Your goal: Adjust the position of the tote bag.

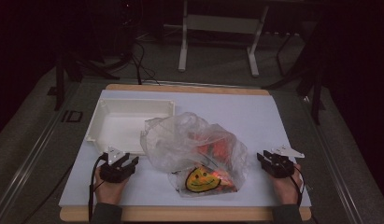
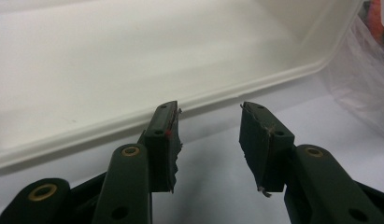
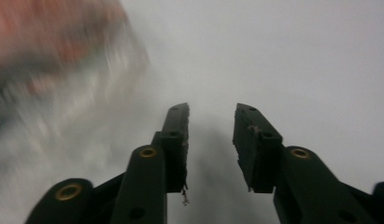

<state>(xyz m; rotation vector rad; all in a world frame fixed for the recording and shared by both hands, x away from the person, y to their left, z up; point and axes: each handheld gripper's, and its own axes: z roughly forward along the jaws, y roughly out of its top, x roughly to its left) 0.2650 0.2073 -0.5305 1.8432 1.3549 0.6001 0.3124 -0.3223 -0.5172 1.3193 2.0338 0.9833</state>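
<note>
Dim floor and dark stand legs surround a wooden table (image 1: 189, 214) covered by a white sheet (image 1: 255, 116). At the sheet's centre, reaching toward its near edge, lies a crumpled clear plastic bag (image 1: 189, 140) holding orange-red contents and a yellow smiley-face item (image 1: 202, 179). Touching the bag at the left, toward the far-left corner, sits an empty white tray (image 1: 129, 122), apparently a receptacle for the bag's contents. 2 hand-held grippers flank the bag near the near edge, a placement that suits opening it from both sides. Left gripper (image 2: 208, 126): jaws parted about halfway, nothing between them, pointing at the tray's rim. Right gripper (image 3: 210, 123): jaws likewise parted and empty over bare sheet, the blurred bag at its left.
</note>
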